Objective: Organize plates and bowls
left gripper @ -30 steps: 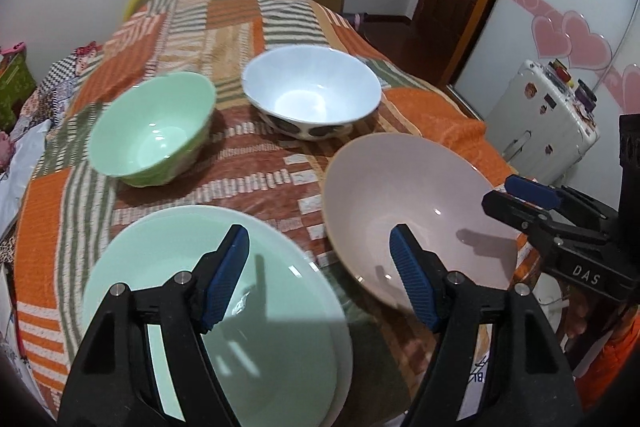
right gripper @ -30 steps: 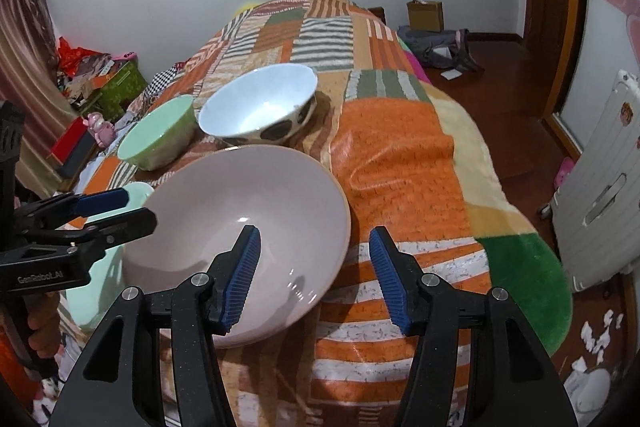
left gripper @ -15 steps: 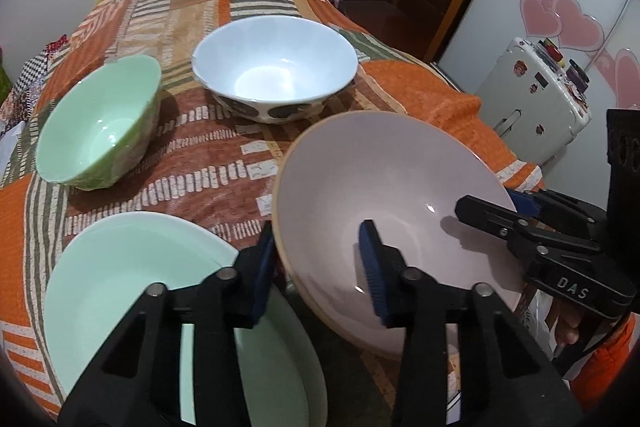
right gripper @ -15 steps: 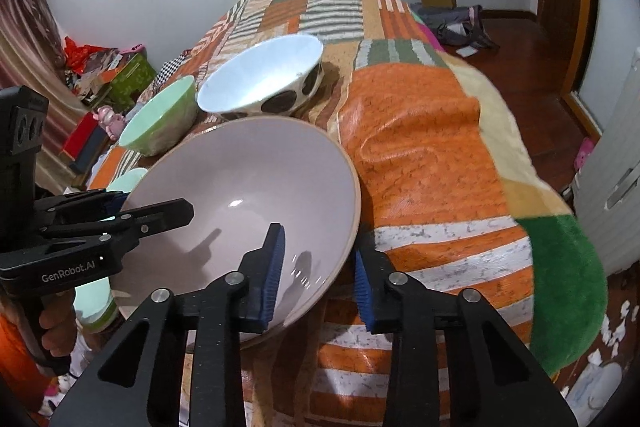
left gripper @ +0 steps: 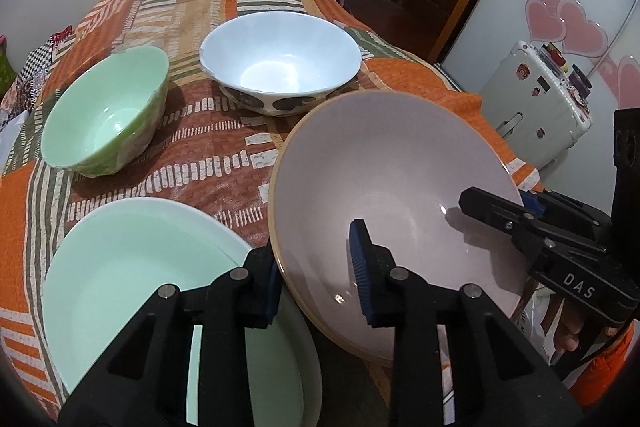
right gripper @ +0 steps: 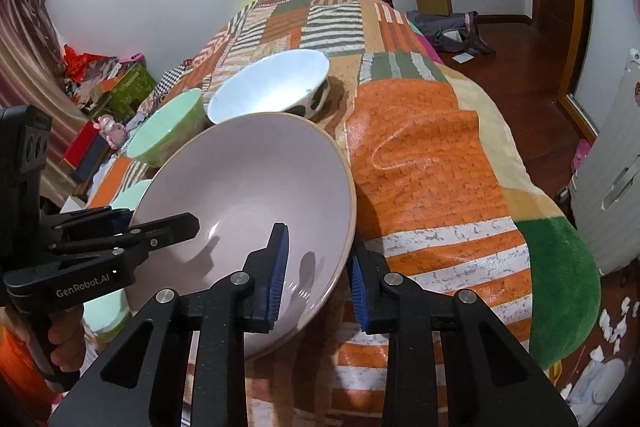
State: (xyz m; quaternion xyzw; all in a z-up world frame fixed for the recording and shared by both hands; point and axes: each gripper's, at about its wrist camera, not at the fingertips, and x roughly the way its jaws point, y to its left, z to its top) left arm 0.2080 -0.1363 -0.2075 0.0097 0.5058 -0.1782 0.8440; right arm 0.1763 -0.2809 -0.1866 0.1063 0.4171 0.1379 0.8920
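Observation:
A large pink plate [left gripper: 392,187] is held tilted above the bed between both grippers. My left gripper [left gripper: 316,279] is shut on its left rim; my right gripper [right gripper: 318,275] is shut on its right rim, and also shows in the left wrist view [left gripper: 516,207]. A pale green plate [left gripper: 132,279] lies on the blanket just left of the pink plate. A green bowl [left gripper: 104,115] and a white bowl with dark spots [left gripper: 280,59] stand farther back. The pink plate [right gripper: 248,195] fills the middle of the right wrist view.
The dishes rest on a patchwork blanket [left gripper: 192,3] over a bed. A white suitcase [left gripper: 536,107] stands on the floor to the right. Boxes and toys [right gripper: 100,95] crowd the floor on the left. The bed edge drops off at right [right gripper: 540,227].
Both grippers closed on the pink plate's opposite rims and lifted it off the blanket, tilting it toward the green plate.

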